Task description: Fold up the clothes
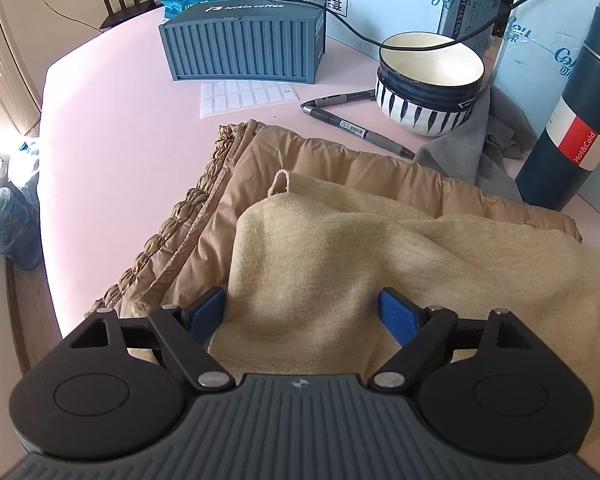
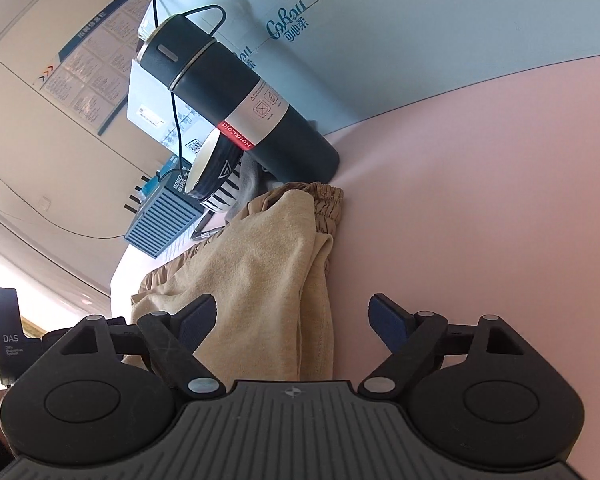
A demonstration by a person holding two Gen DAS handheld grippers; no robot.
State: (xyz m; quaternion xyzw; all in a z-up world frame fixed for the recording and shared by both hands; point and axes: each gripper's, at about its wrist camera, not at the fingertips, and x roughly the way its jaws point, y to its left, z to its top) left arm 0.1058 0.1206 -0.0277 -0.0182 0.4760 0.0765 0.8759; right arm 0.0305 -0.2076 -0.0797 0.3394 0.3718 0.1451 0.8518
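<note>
My left gripper (image 1: 302, 312) hangs low over the pile, jaws spread wide, nothing pinched between the blue pads (image 1: 206, 310). Under it lies the yellow cloth (image 1: 340, 264), rumpled, draped across a folded tan padded garment (image 1: 236, 168) on the pink table (image 1: 120, 128). The garment's gathered edge runs along the left side, out from under the cloth. Further back, left to right: a grey ribbed box (image 1: 244, 48), a sheet of white labels (image 1: 246, 96) just in front of it, two pens (image 1: 352, 120), a striped bowl (image 1: 428, 84) resting on a grey rag (image 1: 476, 148), then a dark flask (image 1: 576, 120) standing upright beside the garment's far corner.

Over on the right, my right gripper (image 2: 292, 324) is also wide open and empty. Its left pad sits over the yellow cloth (image 2: 256, 272); its right pad is over bare table (image 2: 480, 200). The view is tilted, so the flask (image 2: 244, 108) and bowl (image 2: 216, 176) lean across the frame beyond the tan garment's elastic edge (image 2: 324, 204).
</note>
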